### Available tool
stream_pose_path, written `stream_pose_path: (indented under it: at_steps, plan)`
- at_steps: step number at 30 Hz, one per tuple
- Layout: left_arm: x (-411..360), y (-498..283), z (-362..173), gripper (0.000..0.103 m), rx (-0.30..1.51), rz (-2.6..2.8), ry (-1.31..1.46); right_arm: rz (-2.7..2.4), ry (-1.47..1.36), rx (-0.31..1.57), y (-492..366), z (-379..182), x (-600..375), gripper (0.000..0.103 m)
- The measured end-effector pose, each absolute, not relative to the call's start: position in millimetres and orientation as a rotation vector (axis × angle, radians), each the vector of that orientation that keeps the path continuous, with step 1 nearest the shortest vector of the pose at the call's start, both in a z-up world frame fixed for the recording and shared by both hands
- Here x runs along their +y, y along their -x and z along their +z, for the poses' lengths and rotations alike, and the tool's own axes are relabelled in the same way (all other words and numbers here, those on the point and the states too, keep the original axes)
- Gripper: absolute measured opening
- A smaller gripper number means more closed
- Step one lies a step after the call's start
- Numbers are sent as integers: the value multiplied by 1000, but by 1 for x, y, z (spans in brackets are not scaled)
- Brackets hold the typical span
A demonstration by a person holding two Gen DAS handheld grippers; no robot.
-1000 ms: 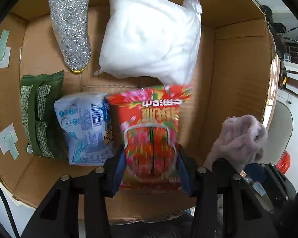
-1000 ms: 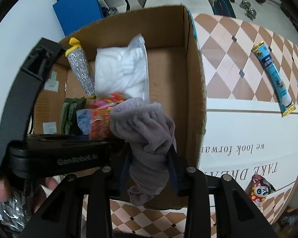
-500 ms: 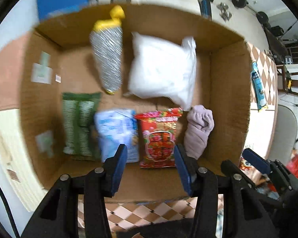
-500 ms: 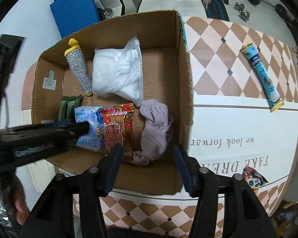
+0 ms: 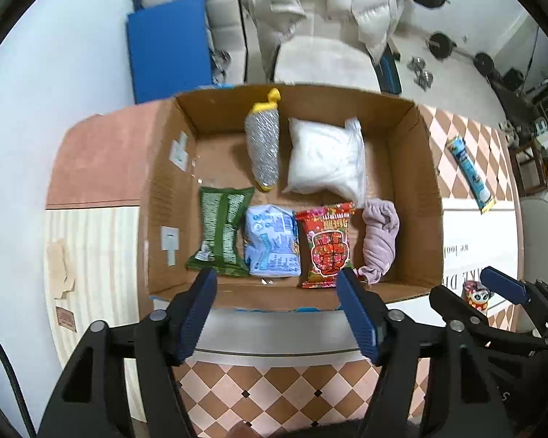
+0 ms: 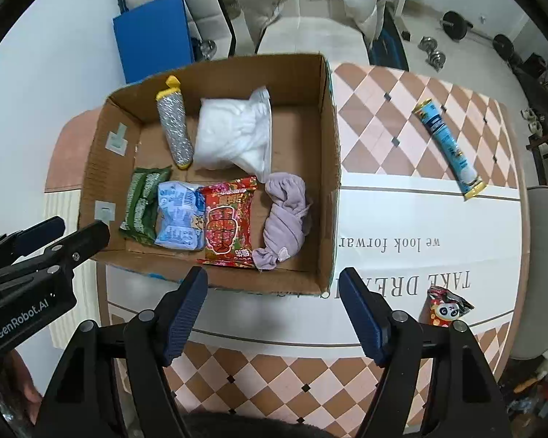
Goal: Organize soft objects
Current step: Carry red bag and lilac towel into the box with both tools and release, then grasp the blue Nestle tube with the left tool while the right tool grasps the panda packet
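An open cardboard box point(image 5: 416, 197) point(image 6: 328, 168) holds a silver scrubber point(image 5: 263, 149), a white bag point(image 5: 325, 160), a green packet point(image 5: 221, 233), a pale blue packet point(image 5: 272, 242), a red snack packet point(image 5: 327, 246) point(image 6: 228, 224) and a mauve cloth point(image 5: 380, 237) point(image 6: 286, 222). My left gripper point(image 5: 276, 314) hangs high above the box's near wall, its jaws opening with nothing between them. My right gripper point(image 6: 274, 310) hovers above the same wall, jaws also opening and empty. Each gripper shows at the edge of the other's view.
On the patterned table to the right of the box lie a blue tube point(image 6: 447, 148) and a small panda snack packet point(image 6: 447, 308). A blue panel point(image 5: 168, 47) and a white padded coat point(image 5: 325, 3) are behind the table. Dumbbells lie on the floor.
The left gripper let go of the red snack packet and the right let go of the mauve cloth; both now lie in the box. Both grippers rose and their jaws spread wider.
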State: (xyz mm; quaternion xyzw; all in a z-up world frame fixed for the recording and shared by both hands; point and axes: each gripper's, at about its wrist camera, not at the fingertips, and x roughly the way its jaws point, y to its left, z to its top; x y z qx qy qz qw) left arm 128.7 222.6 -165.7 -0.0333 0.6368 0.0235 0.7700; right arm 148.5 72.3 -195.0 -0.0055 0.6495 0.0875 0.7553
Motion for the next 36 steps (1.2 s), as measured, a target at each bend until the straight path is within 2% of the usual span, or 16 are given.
stream_pose_path:
  at_steps: [1,2,7,10,11,22,26,33,36]
  plan:
    - [223,-125,-161,90,1368,55,70,190,16,1399,-144,-189,73,79]
    - [222,-122,-158,94,1357,60,68,185,21,1384,-141,-186,73,81]
    - [224,-106,-137,98,1294,105,48,159,49,1306,-124,-166,73,89]
    - [223,-99,-130,98,1272,137,35,161,53,1275,-116,-156,73,102]
    - [223,-96,-129,98,1267,139,38,164,58,1265,-114,-153,74,103]
    - [189,-92,-111,98,1253,104,30,155,-60,1259,-98,-142,26,103]
    - [148,-103,-121,98,1281,76,-30,12,-111,1308,-91,-166,-41,103]
    - [56,-133,-171,98,1389,7,-159,-223,-223,1489,-84,-264,-158,103]
    - [21,-145,-192,98,1426,-18,-219,-229,-274,1555,-84,-307,-177,98]
